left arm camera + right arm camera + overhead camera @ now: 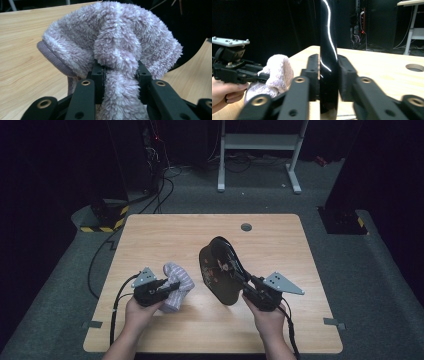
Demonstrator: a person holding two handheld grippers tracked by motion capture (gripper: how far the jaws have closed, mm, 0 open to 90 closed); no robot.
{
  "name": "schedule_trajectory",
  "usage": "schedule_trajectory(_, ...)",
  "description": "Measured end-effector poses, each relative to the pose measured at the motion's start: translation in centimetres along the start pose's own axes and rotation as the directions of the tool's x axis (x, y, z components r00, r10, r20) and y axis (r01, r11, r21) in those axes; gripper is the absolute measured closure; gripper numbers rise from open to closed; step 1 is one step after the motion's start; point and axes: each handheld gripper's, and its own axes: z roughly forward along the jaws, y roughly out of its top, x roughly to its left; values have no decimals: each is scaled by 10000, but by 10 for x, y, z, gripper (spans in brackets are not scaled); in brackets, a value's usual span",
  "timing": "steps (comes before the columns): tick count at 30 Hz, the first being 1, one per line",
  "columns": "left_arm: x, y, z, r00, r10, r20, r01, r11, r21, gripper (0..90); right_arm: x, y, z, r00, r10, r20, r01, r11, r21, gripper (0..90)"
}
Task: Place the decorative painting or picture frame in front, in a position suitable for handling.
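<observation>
Mid-wipe at a wooden worktop (160, 235): left claw (172, 287) clenched on fluffy lilac cloth (176, 279), right claw (247, 282) gripping black plate (220, 270) by its rim, tilted above centre. Next, probably: bringing cloth onto plate's face.

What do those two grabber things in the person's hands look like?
Both are black. The left gripper and right gripper each carry a grey three-cornered plate on top and trail a black cable. Their jaws have brass-coloured rivets and blocky black pads. The forearms look bare, no sleeves.
</observation>
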Motion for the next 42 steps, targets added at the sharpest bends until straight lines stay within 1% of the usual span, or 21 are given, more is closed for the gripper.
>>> schedule_trajectory(3,1,-3,-4,10000,-1,-35,1,10000,-96,685,-2,-2,1,10000,71,12,-72,10000,56,684)
schedule_trajectory(4,0,-2,-6,10000,4,-35,-5,9996,-297,682,-2,-5,2,10000,96,-27,-95,9998,161,649)
schedule_trajectory(7,-2,-1,-7,10000,44,2,-44,9991,-415,680,-1,-8,4,9999,67,-75,-65,9995,323,615)
schedule_trajectory(10,-4,1,-9,9998,140,136,-133,9986,-505,680,2,-19,12,9999,-102,-112,112,9964,844,618)
schedule_trajectory(13,-6,3,-10,9997,100,225,-87,9982,-600,681,3,-25,17,9999,-115,-97,125,9938,1108,638)
schedule_trajectory(14,-6,4,-11,9995,18,310,1,9980,-625,680,3,-31,22,9996,-254,-133,269,9919,1244,660)
schedule_trajectory(16,-13,12,-17,9989,80,465,-36,9954,-956,680,4,-35,26,9992,-409,-40,411,9903,1325,685)
schedule_trajectory(20,-17,19,-23,9988,214,436,-161,9927,-1197,680,4,-41,28,9990,-443,74,430,9910,1267,721)
schedule_trajectory(21,-18,22,-25,9988,178,453,-116,9909,-1343,680,4,-41,28,9988,-470,115,452,9909,1267,738)
schedule_trajectory(23,-17,24,-25,9987,128,483,-61,9907,-1358,681,4,-43,29,9983,-543,224,510,9906,1266,789)
schedule_trajectory(25,-16,29,-26,9989,79,469,-14,9906,-1366,682,3,-43,28,9983,-541,219,509,9908,1252,800)
schedule_trajectory(27,-15,37,-27,9993,77,363,-23,9894,-1451,682,2,-44,28,9989,-460,98,446,9922,1162,803)
schedule_trajectory(28,-14,46,-27,9994,153,322,-103,9887,-1498,682,2,-44,28,9985,-532,84,519,9925,1108,804)
schedule_trajectory(29,-14,46,-27,9994,153,322,-103,9887,-1498,682,2,-44,28,9985,-532,84,519,9925,1108,804)
schedule_trajectory(31,-15,65,-29,9992,347,200,-311,9866,-1599,682,4,-45,30,9977,-674,51,666,9928,1000,806)
schedule_trajectory(32,-15,65,-29,9992,347,200,-311,9866,-1599,683,5,-45,30,9975,-698,54,690,9928,975,807)
schedule_trajectory(33,-14,78,-31,9990,379,244,-331,9838,-1764,683,5,-45,30,9972,-751,56,742,9928,944,807)
schedule_trajectory(34,-14,85,-31,9990,374,255,-321,9826,-1828,684,6,-45,30,9970,-766,75,756,9928,931,807)
schedule_trajectory(35,-14,85,-31,9990,374,255,-321,9826,-1828,685,6,-45,30,9970,-766,75,756,9928,931,807)
schedule_trajectory(38,-14,107,-31,9987,430,262,-369,9790,-2004,687,9,-44,27,9972,-732,-153,742,9941,797,808)
schedule_trajectory(42,-18,118,-27,9985,423,346,-342,9773,-2091,688,13,-43,23,9962,-774,-386,798,9948,638,808)
